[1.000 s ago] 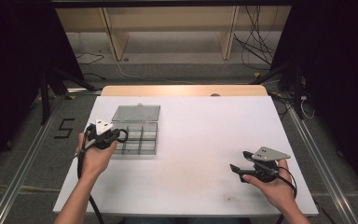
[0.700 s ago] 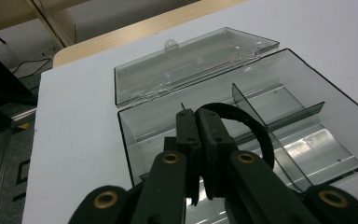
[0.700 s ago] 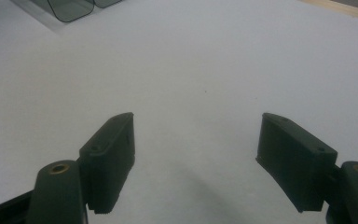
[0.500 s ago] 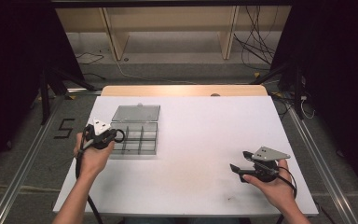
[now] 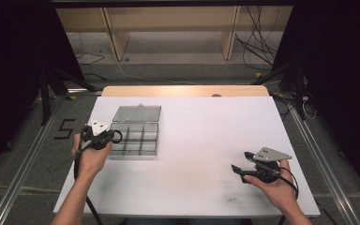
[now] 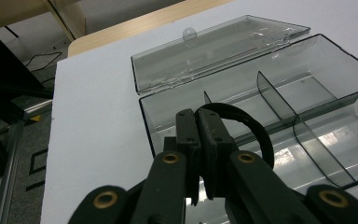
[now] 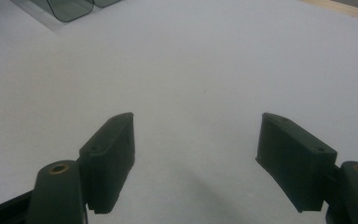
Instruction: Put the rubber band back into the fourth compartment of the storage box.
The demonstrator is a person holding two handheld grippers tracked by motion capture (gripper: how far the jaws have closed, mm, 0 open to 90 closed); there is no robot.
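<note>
The left gripper (image 6: pixel 198 140) pinches a thin black ring (image 6: pixel 249 128) tight, just over the near corner of the open clear box (image 6: pixel 326 88) with little walls inside. The ring looks light and bendy, so pinching its rim works well. The right gripper (image 7: pixel 196 158) is wide open over the white table (image 7: pixel 205 70), holding nothing.

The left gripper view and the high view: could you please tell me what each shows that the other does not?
Left gripper view alone: a black ring pinched in the shut left gripper above the compartments, and the lid's small tab. High view alone: the right gripper open over bare table, both forearms, floor cables. Shared: the open clear divided box.
</note>
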